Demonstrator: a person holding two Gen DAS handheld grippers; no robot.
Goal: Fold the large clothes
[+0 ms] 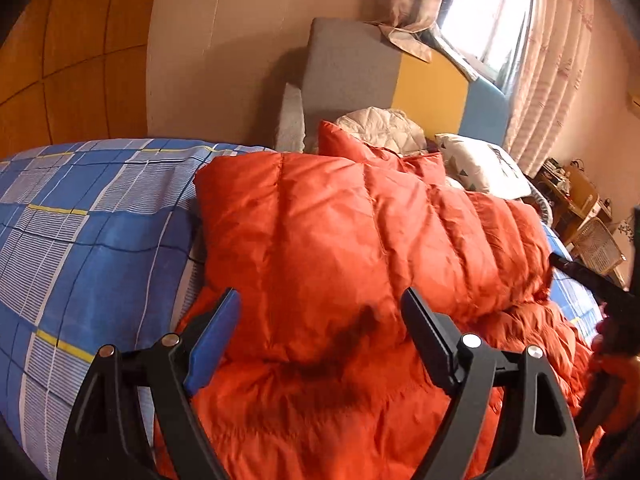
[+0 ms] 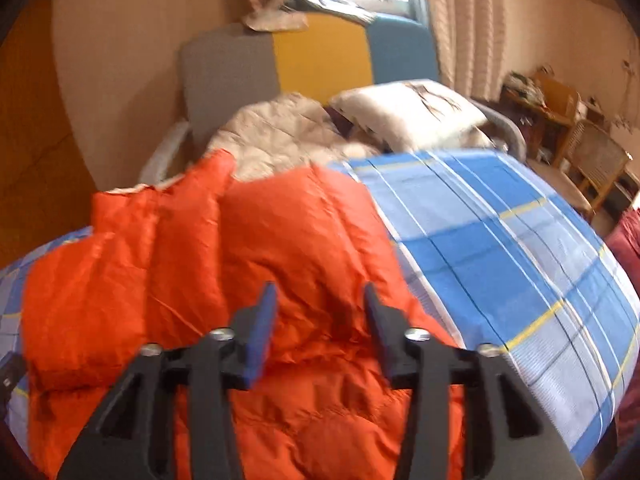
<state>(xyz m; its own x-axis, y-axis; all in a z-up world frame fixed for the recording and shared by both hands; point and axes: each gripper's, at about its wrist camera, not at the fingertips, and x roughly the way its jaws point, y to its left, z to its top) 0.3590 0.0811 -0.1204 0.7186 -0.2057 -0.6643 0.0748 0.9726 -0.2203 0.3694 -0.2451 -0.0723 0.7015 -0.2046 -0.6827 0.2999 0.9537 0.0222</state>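
An orange quilted down jacket (image 1: 340, 248) lies on the bed with a part folded over on top of the rest. It also shows in the right wrist view (image 2: 248, 264). My left gripper (image 1: 320, 308) is open and empty, just above the folded part. My right gripper (image 2: 320, 304) is open and empty, above the jacket near its right edge. The right gripper's black body shows at the right edge of the left wrist view (image 1: 600, 288).
The bed has a blue checked sheet (image 1: 80, 240), also in the right wrist view (image 2: 500, 248). A beige quilt (image 2: 280, 132) and a white pillow (image 2: 408, 112) lie by the grey, yellow and blue headboard (image 2: 320, 52). A wooden table and chairs (image 2: 580, 152) stand at right.
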